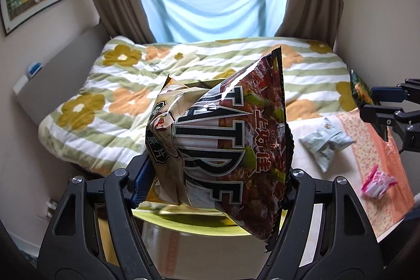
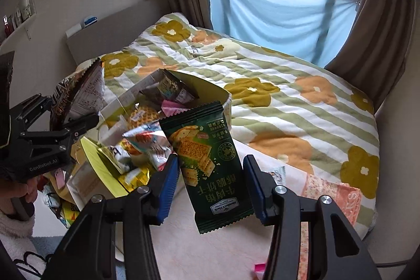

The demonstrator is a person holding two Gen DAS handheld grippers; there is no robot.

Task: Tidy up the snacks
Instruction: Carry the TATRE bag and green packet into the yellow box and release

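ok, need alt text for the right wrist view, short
A dark green biscuit packet hangs between the open blue-padded fingers of the right gripper, above a yellow box crammed with mixed snack packs. To the left, the left gripper clamps a large chip bag; behind lies a bed with a flowered quilt.

2 grippers (image 1: 215, 190) (image 2: 211, 186), 1 chip bag (image 1: 223, 138), 1 green biscuit packet (image 2: 210, 164).

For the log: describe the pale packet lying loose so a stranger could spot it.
Start at the floral bed. At its foot lies a cream mat; the pale packet lies there. It is grey-white and crumpled, unlike the pink wrapper nearby.
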